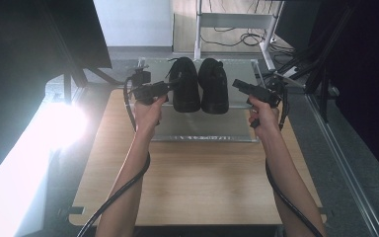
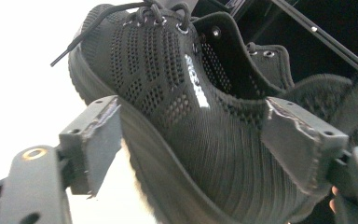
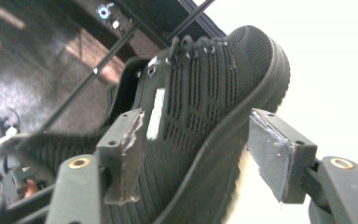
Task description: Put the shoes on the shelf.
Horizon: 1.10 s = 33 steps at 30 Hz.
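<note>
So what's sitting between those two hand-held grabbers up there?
A pair of black shoes: the left shoe and right shoe stand side by side between the left gripper and right gripper, seen in the high view.

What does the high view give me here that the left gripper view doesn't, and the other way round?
High view alone: the wooden table, the shiny tray under the shoes, both forearms, the right gripper beside the right shoe, and the two shoes side by side.

Left gripper view alone: the mesh weave, a reflective side strip, the lace eyelets, and the jaws standing open on either side of the left shoe.

Shared: the left shoe and the left gripper at it.
</note>
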Motion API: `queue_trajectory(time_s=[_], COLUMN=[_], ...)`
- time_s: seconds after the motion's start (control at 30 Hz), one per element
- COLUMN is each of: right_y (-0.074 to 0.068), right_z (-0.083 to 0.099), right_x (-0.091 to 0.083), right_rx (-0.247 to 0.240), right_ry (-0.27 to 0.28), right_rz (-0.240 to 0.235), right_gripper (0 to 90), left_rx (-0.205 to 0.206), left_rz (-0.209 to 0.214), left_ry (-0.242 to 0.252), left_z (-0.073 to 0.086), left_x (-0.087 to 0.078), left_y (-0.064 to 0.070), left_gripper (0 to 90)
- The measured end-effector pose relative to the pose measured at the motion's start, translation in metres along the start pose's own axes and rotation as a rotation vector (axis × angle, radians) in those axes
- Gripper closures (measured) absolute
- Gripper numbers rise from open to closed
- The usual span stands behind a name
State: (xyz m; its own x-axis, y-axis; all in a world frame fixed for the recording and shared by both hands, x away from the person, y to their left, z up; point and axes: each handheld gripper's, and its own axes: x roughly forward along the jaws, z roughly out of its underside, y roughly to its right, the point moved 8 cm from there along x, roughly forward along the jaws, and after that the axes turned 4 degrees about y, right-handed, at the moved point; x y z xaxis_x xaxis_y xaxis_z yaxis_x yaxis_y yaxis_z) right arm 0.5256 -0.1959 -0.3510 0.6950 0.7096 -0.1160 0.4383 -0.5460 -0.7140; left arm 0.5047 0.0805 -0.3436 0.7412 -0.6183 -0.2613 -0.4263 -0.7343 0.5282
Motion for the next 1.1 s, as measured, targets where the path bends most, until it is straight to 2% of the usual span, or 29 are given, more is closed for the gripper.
queue_trajectory(time_s=[0.17,0.23,0.37,0.6,0.83,1.1], right_y=[0.001,0.001,-0.003,-0.011,-0.013,-0.01], right_z=[0.008,0.012,0.022,0.04,0.056,0.077], right_x=[-0.011,-0.015,-0.023,-0.034,-0.046,-0.06], right_rx=[-0.047,-0.069,-0.111,-0.18,-0.28,-0.356], right_ry=[-0.013,-0.019,-0.044,-0.085,-0.123,-0.168], right_rz=[-0.006,-0.01,-0.03,-0.054,-0.035,-0.023], right_gripper=[31.1,30.4,29.2,27.5,21.3,15.4], left_rx=[0.042,0.042,0.043,0.096,0.174,0.195], left_rz=[0.012,0.021,0.04,0.053,0.056,0.07], left_ry=[0.01,0.013,0.031,0.043,0.014,-0.024], left_z=[0.011,0.016,0.023,0.038,0.06,0.088], left_x=[-0.01,-0.014,-0.022,-0.041,-0.055,-0.063], left_y=[0.0,-0.001,0.002,0.007,0.012,0.009], left_gripper=[14.2,13.8,13.4,8.1,3.1,0.0])
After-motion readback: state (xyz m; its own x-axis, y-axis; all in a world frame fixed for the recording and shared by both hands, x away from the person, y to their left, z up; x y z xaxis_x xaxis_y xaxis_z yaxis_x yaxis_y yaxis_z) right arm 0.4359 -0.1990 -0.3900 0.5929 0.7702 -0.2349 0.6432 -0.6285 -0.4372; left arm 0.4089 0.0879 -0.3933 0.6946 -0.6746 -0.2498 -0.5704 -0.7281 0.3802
